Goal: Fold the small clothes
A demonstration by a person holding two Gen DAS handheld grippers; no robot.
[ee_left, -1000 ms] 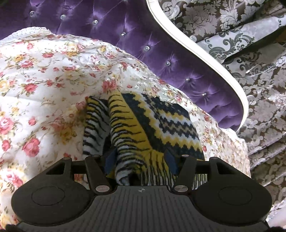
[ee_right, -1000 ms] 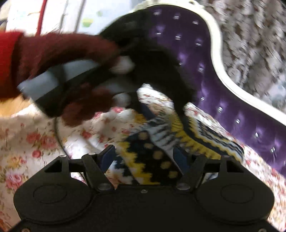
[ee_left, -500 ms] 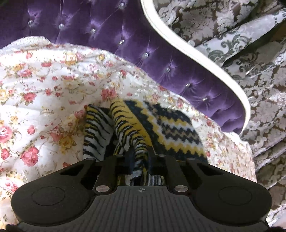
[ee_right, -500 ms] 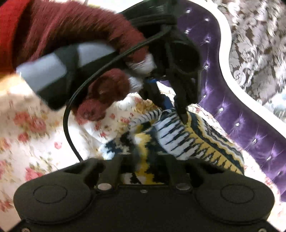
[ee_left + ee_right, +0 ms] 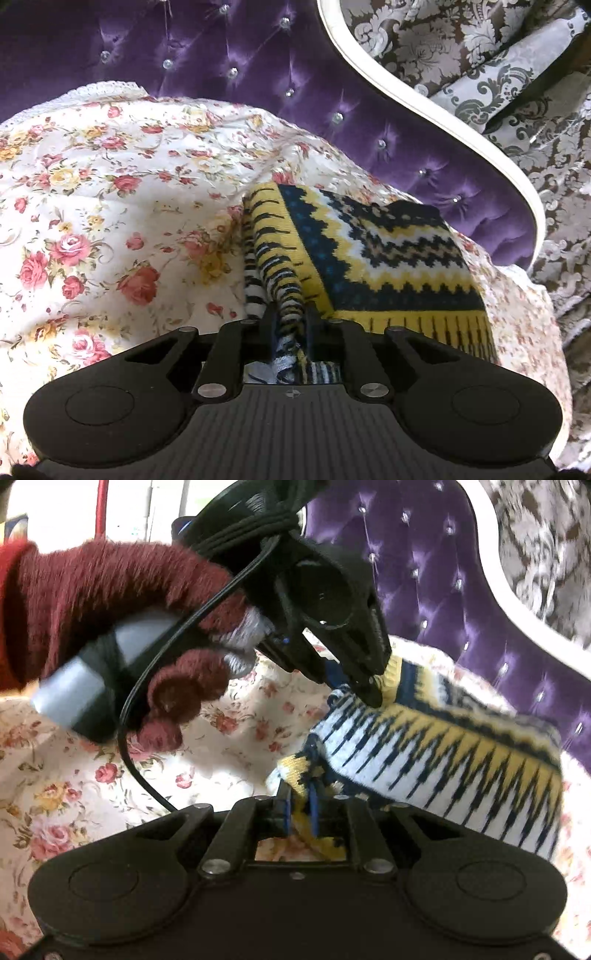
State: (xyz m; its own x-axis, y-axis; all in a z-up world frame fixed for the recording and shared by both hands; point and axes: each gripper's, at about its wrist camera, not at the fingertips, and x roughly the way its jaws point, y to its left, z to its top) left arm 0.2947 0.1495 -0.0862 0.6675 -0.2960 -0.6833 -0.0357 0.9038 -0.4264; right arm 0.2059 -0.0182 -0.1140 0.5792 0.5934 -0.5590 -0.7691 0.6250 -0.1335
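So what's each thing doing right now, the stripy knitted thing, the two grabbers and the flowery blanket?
Yellow, navy and white knitted garment: rumpled on the blanket, pinched at two edges.
Left gripper: clamped on a striped fold; jaws opening slightly.
Right gripper: clamped on a yellow edge; jaws opening.
Floral quilted blanket: spread over the sofa, wrinkled.
Purple tufted sofa back: bare, upright.

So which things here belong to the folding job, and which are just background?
Job: knitted garment; left gripper; right gripper, both pinching the garment, jaws opening slightly.
Background: floral bedspread; purple tufted headboard; patterned curtain.
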